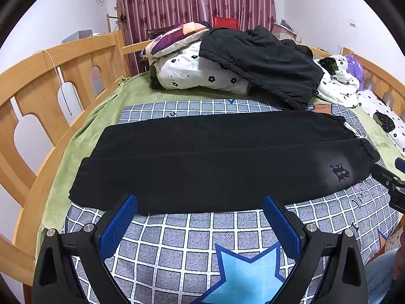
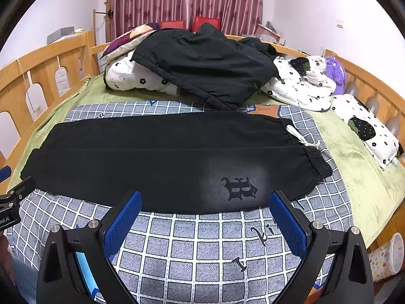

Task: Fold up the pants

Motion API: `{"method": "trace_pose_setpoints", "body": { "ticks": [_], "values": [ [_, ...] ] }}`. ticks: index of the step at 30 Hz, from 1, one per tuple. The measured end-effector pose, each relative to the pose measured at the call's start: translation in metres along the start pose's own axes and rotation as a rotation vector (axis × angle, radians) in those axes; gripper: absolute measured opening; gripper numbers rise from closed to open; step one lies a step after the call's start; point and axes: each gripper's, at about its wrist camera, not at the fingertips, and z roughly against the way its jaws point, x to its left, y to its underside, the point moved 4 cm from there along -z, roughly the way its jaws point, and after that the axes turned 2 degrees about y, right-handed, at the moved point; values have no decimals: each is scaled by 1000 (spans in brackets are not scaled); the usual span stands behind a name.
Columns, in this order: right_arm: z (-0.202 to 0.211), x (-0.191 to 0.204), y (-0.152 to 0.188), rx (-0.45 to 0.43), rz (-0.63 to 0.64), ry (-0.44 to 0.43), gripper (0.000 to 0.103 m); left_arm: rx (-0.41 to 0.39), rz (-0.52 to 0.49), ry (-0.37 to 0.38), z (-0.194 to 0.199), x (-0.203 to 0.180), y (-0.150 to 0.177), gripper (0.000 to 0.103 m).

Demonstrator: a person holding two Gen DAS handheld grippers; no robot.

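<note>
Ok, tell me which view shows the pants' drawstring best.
The right wrist view: the white drawstring lies clearly at the waistband of the black pants. The left wrist view shows the same cord smaller, near the frame's right edge.

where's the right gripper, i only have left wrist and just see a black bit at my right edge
Observer: The right gripper hangs open at the near edge of the pants, just left of the logo.
Operator: anything on the floor that side
Observer: Yes, a star-print bin stands beside the bed at the lower right.
Operator: is the drawstring under the waistband
Observer: No, the drawstring lies out on the checked blanket, past the waistband.
</note>
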Motion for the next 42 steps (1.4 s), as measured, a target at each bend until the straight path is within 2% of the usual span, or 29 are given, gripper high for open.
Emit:
{"method": "trace_pose_setpoints", "body": {
  "ticks": [32,38,42],
  "values": [
    [7,1,-1,-17,8,6,99,-5,-3,-1,1,2,0,100],
    [16,-3,-4,-48,-30,-8,99,-14,33,19,6,2,-4,100],
    [27,-8,-10,-70,-77,-67,99,-39,63,15,15,4,-11,100]
  ]
}}
